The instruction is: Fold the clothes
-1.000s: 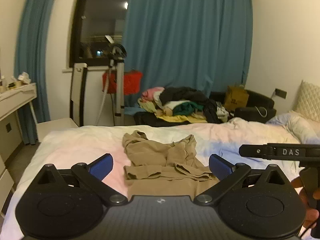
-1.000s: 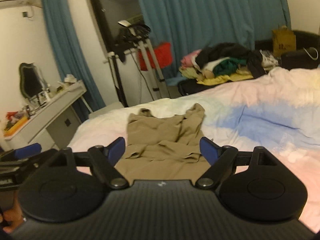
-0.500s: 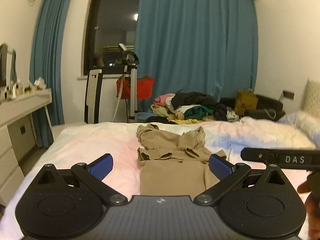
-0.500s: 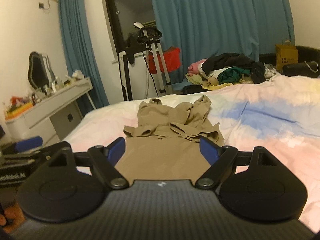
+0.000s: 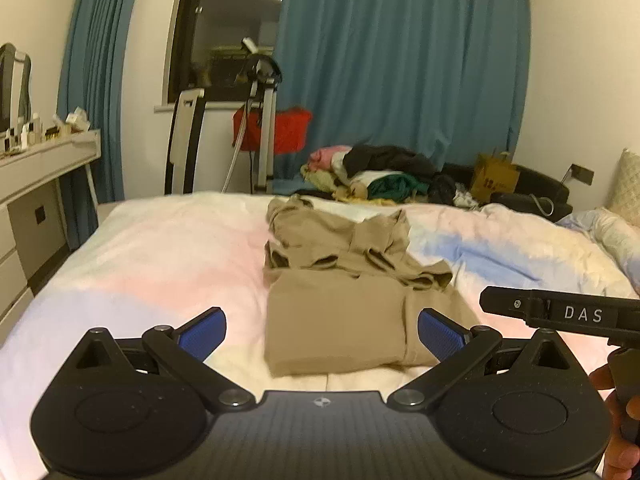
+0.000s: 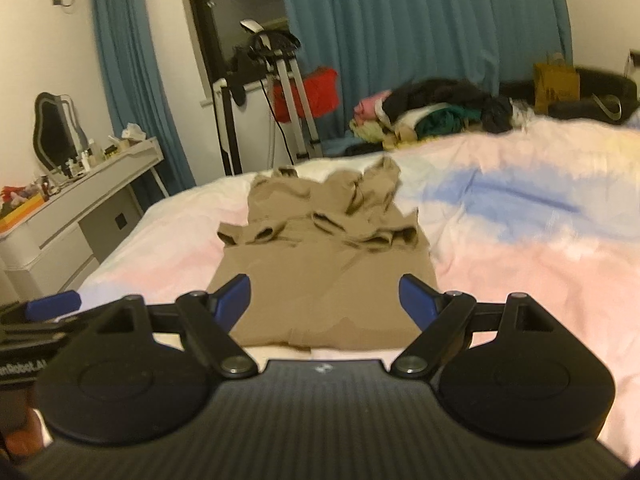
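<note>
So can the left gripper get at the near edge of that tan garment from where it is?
Probably yes. The left gripper is open, and the tan garment lies flat on the bed right ahead, its near hem uncovered. The right gripper is alongside, not between.

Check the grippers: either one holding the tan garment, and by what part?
Nothing is held. The left gripper and right gripper both have jaws wide open above the bed; the tan garment lies flat, ungripped.
</note>
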`<state>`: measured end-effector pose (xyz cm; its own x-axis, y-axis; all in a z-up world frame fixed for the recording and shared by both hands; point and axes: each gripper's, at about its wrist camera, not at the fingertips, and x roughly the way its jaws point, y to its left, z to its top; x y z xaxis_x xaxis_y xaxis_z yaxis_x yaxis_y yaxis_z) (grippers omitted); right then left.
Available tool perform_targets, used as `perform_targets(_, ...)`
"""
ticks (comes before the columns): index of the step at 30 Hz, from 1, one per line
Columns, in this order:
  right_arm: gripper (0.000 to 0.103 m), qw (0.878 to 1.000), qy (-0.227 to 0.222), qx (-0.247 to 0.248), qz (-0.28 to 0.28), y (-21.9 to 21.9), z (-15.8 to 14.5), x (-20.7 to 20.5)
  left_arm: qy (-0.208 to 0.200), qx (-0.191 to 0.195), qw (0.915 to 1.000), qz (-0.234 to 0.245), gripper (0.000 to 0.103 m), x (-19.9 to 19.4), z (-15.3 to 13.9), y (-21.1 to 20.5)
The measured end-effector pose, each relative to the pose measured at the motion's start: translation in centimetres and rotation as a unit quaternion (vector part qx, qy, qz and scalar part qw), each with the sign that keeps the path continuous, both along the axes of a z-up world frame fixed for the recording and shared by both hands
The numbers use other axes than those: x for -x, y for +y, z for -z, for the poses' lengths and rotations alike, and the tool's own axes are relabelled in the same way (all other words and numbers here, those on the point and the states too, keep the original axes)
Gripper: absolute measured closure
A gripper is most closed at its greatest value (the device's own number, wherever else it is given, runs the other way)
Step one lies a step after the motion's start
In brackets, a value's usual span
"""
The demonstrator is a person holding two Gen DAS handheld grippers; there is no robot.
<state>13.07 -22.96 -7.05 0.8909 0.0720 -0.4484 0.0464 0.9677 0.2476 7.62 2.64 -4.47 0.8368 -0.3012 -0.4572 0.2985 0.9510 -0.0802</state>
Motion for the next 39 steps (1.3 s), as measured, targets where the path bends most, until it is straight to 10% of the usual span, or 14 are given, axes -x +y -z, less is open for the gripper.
perform_targets(7, 0.020, 0.998, 0.051, -0.032, 0.011, -0.5, 2.6, -1.3, 0.059, 0.024, 0.9979, -0.014, 0.000, -1.8, 1.7, 0.4)
perform_targets(15, 0.019, 0.942, 0.145, -0.302, 0.030, -5.3, 9.2, -4.1, 0.147, 0.093, 0.9846, -0.014, 0.000, -4.0, 4.0, 0.8)
perform_targets(23, 0.023, 0.865, 0.128, -0.468, 0.131, -8.9, 13.5, -5.3, 0.265, 0.260, 0.9284, 0.014, 0.003, -8.7, 8.2, 1.0)
perform_targets(29, 0.062, 0.849, 0.131, -0.481, 0.176, -10.1, 14.3, -6.9, 0.323, 0.353, 0.8776, 0.036, 0.005, -12.3, 11.5, -0.3)
perform_targets(33, 0.088, 0.852, 0.125, -0.482, 0.163, -10.6, 14.0, -7.6, 0.333, 0.371, 0.8636, 0.076, 0.005, -14.5, 12.5, -2.8)
perform_targets(39, 0.091, 0.858, 0.069, -0.495, 0.119, -10.2, 10.7, -8.0, 0.338, 0.380, 0.8557, 0.093, 0.014, -17.2, 13.8, -4.7)
